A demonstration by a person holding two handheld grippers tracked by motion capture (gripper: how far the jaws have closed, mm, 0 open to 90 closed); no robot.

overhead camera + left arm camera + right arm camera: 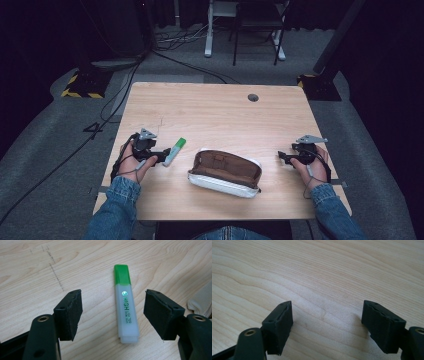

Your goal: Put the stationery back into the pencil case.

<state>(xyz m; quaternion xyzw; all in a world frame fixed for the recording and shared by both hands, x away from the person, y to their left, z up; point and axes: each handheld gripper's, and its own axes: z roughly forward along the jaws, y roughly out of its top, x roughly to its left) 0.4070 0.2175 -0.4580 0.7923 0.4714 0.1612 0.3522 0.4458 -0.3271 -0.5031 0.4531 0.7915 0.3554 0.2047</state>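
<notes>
A highlighter with a green cap and a pale body lies flat on the wooden table, left of a pencil case. The case is white outside, brown inside, and lies open near the front edge. My left gripper is open right at the highlighter's near end. In the left gripper view the highlighter lies between the two spread jaws of that gripper, cap pointing away. My right gripper stands open to the right of the case, and in its own view that gripper has bare wood between its jaws.
A small round cable hole sits near the table's far edge. Beyond the table stand a white-legged desk, a dark chair frame and black stands on grey carpet. A corner of the case reaches the left gripper view's right edge.
</notes>
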